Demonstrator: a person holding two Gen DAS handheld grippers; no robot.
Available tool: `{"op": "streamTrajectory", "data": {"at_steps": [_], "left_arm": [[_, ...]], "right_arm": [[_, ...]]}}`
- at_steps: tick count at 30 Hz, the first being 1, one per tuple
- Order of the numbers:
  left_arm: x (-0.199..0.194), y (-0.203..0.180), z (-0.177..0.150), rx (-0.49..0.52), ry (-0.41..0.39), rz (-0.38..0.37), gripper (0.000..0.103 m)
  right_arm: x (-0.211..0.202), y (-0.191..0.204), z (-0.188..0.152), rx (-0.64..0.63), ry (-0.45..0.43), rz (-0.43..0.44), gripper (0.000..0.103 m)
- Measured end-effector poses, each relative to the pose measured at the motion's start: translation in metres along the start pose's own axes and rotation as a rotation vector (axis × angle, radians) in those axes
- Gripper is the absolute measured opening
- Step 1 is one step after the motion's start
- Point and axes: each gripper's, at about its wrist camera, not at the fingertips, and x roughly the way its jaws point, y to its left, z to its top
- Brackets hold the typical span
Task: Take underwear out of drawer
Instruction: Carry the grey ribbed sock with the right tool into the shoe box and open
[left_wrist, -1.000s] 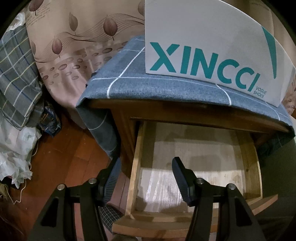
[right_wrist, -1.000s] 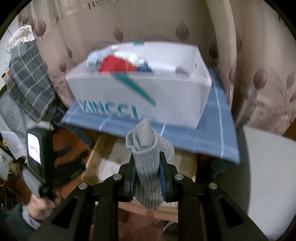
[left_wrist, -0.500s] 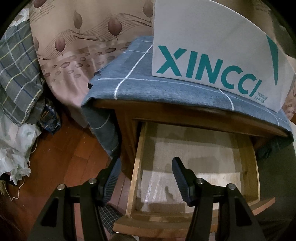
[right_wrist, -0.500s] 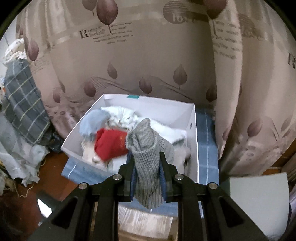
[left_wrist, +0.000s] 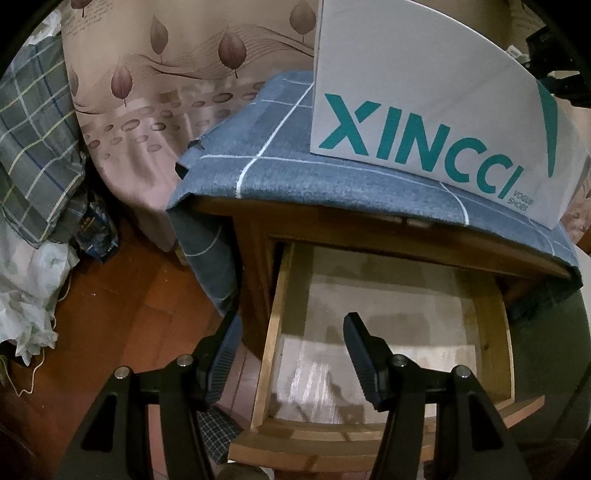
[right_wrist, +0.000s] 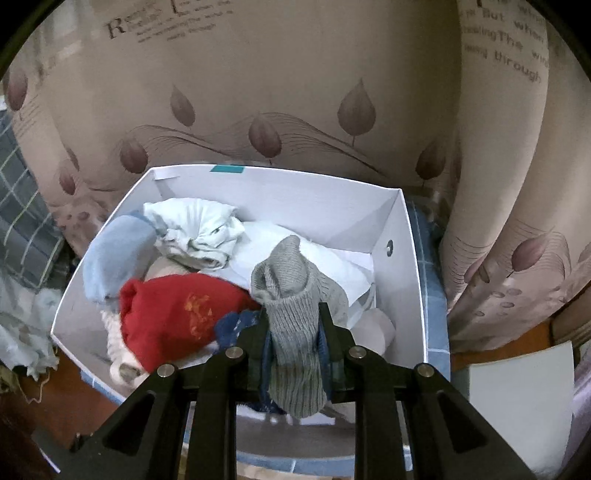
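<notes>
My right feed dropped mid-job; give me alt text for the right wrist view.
The right tool is shut on a grey ribbed knitted garment, above an open white cardboard box holding a red garment, pale blue cloth and crumpled white cloth; a leaf-patterned beige curtain hangs behind.

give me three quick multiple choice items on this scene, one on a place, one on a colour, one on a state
1. Where does the white box stand?
A. on the blue cloth over the cabinet
B. inside the drawer
C. on the floor

2. What colour is the knit piece in the right claw?
A. red
B. grey
C. green

3. How is the drawer?
A. shut
B. pulled open, nothing showing inside
C. open and stuffed with clothes

Answers: 1 A, the box sits on the checked cloth; 2 B, grey ribbed knit is pinched between the pads; 3 B, its bare bottom shows.
</notes>
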Motion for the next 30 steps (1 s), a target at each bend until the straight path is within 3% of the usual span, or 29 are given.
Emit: {"op": "streamTrajectory", "data": {"at_steps": [14,20,22,25,30], "left_arm": [[0.002,0.0,0.0,-0.003,0.008,0.001,0.059],[0.003,-0.001,0.0,0.002,0.01,0.009,0.059],[0.004,-0.002,0.0,0.006,0.011,0.019,0.059],[0.004,-0.002,0.0,0.002,0.012,0.018,0.059],[0.005,-0.002,-0.001,0.005,0.013,0.019,0.059]], "right_arm": [[0.041,0.008,0.01,0.019,0.06,-0.01,0.025],[0.044,0.013,0.003,0.004,0.056,-0.011,0.039],[0.042,0.015,0.001,0.009,0.052,-0.011,0.052],[0.039,0.019,-0.002,0.002,0.047,-0.007,0.064],[0.033,0.028,-0.006,-0.021,0.035,-0.018,0.069]]}}
